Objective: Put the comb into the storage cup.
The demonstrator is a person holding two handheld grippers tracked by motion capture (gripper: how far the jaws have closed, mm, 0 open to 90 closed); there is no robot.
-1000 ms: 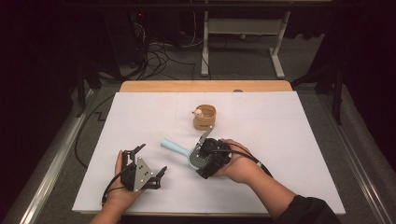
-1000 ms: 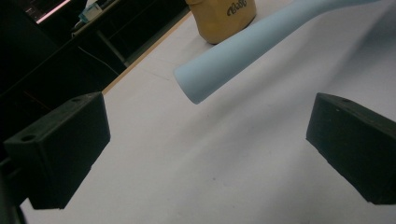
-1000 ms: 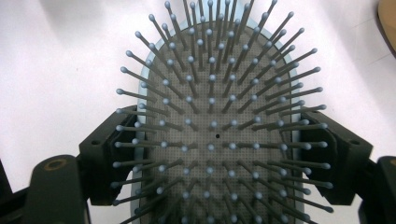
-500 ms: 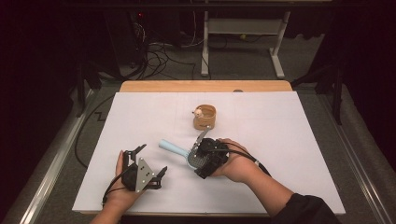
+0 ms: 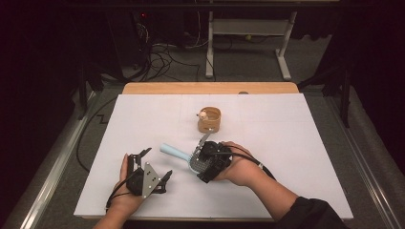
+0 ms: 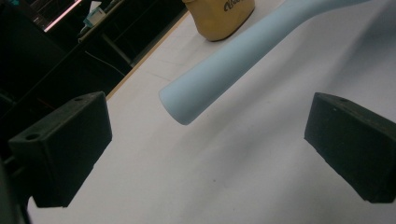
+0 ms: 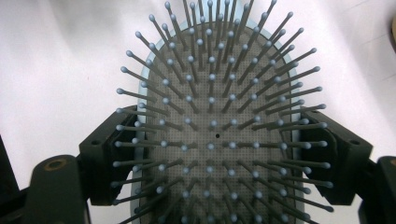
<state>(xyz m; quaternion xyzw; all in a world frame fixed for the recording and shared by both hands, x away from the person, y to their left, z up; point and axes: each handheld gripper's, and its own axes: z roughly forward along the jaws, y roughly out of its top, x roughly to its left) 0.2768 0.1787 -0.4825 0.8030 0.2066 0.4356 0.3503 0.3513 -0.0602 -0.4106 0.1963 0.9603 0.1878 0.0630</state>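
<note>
Near the front-middle of the desk (image 5: 296,143) lies a pale blue hairbrush (image 7: 215,135), head clamped by its two long edges between the right gripper (image 5: 206,160) fingers (image 7: 105,158), bristles facing the cam. Its handle (image 5: 173,152) sticks out left toward the left gripper (image 5: 152,167), whose fingers (image 6: 60,144) stand wide w/ nothing between, handle tip just ahead. Looks light, stiff plastic; smooth handle prob slippery. Bristles flex, so grip the rim or handle, not the pins.
</note>
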